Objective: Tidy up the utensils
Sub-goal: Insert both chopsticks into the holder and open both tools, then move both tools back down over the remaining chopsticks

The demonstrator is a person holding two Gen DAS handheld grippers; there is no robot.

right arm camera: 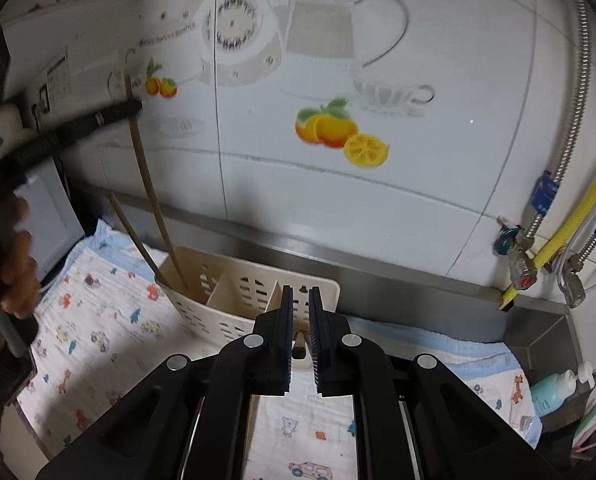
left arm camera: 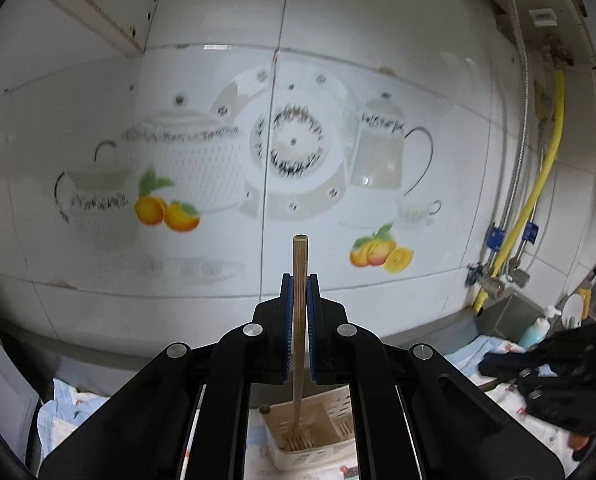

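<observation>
The left tongs (left arm camera: 298, 292) are clamped on 1 wooden chopstick (left arm camera: 300, 264), which stands nearly upright between the blue pads. Its long axis runs straight down into the cream utensil caddy (right arm camera: 201, 316), and its lower tip sits in the caddy's left-end compartment, beside a 2nd chopstick (right arm camera: 131, 232) leaning on that end. The caddy lies directly below the left tongs, on the patterned cloth (right arm camera: 97, 340) over the tabletop. So the coming move looks like a plain release, along that vertical line. The right tongs (right arm camera: 299, 320) are slightly parted and empty, hovering just above the caddy's right end, over a small dark-tipped piece I cannot identify.
</observation>
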